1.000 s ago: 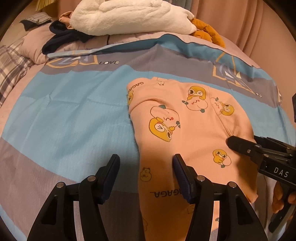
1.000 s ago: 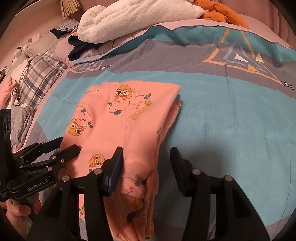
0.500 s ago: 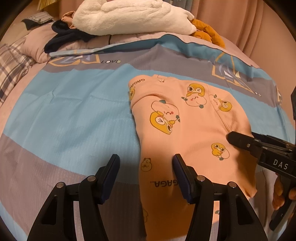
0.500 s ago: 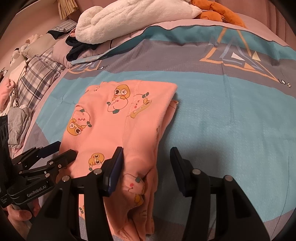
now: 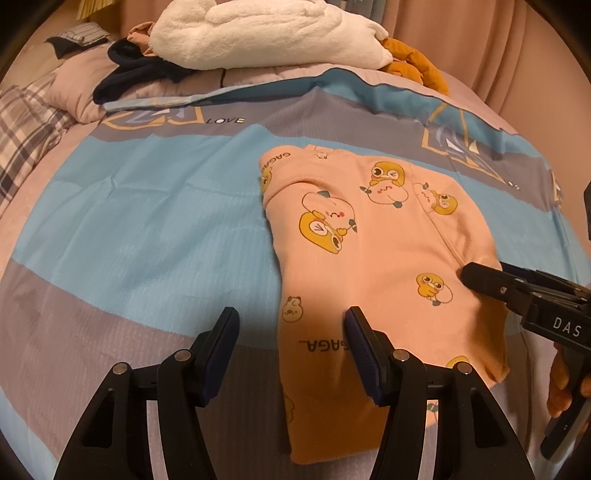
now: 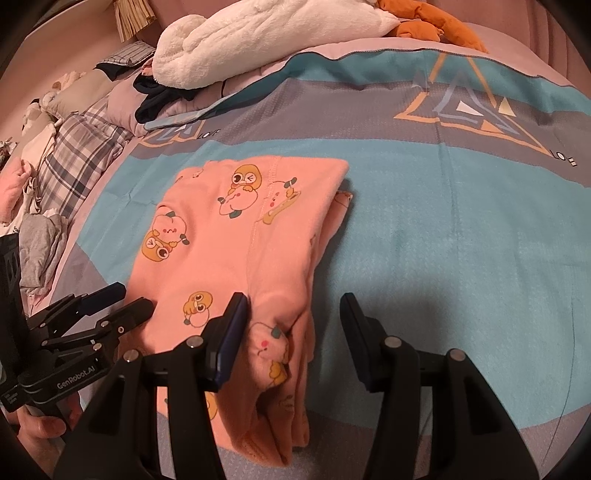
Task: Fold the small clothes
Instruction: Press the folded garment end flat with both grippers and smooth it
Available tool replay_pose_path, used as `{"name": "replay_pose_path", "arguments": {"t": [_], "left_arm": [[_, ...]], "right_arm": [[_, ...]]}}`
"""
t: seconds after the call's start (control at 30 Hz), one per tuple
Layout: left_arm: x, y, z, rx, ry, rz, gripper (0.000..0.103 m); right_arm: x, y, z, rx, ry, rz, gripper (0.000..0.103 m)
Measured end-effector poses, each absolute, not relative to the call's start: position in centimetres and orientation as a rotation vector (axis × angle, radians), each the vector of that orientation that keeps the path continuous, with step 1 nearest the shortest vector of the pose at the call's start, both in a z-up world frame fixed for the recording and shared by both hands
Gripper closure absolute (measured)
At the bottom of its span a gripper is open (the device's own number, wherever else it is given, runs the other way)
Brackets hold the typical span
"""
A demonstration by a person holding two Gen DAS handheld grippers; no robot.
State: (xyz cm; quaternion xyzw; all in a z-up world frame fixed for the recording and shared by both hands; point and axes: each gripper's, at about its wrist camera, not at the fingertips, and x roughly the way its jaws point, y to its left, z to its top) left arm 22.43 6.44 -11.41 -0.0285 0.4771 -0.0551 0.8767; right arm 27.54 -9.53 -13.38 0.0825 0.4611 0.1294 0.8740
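**Left wrist and right wrist views: folded pink garment on the bed, both claws apart**

Left wrist view shows the left gripper (image 5: pixel 291 347) at the bottom of the frame with its two fingers standing moderately apart. Nothing is pressed between the pads. The left edge of the pink garment (image 5: pixel 373 266) lies in the gap between the fingers, a little under the right finger, but the pads do not close on it.

The garment is a small pink piece with yellow cartoon prints, folded into a long shape. It lies flat on the blue and grey bedspread (image 5: pixel 147 229), in the centre right of this frame. The right gripper (image 5: pixel 491 280) comes in from the right edge, its fingertips over the right side of the garment. Whether they touch the cloth I cannot tell from here.

In the right wrist view the right gripper (image 6: pixel 293 325) is at the bottom centre, also with fingers moderately apart and empty. The thick folded right edge of the garment (image 6: pixel 236 251) sits between its fingers, just beside the left finger. The left gripper (image 6: pixel 122 299) enters from the lower left, its tips at the left border of the garment.

At the top of both frames a white fluffy blanket (image 6: pixel 266 37) is piled, with an orange cloth (image 6: pixel 439 26) beside it and dark clothes (image 6: pixel 155 99) below it. A plaid fabric (image 6: pixel 74 158) lies at the left.
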Motion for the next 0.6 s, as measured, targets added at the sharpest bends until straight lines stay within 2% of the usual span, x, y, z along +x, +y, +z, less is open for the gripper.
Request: {"name": "replay_pose_path", "arguments": {"t": [0.27, 0.6], "left_arm": [[21.8, 6.3, -11.4, -0.055, 1.002, -0.112, 0.044], [20.8, 6.2, -11.8, -0.057, 1.018, -0.113, 0.044]], "right_arm": [[26.4, -9.2, -13.4, 0.186, 0.973, 0.308, 0.044], [25.3, -8.0, -14.0, 0.111, 0.986, 0.302, 0.044]]}}
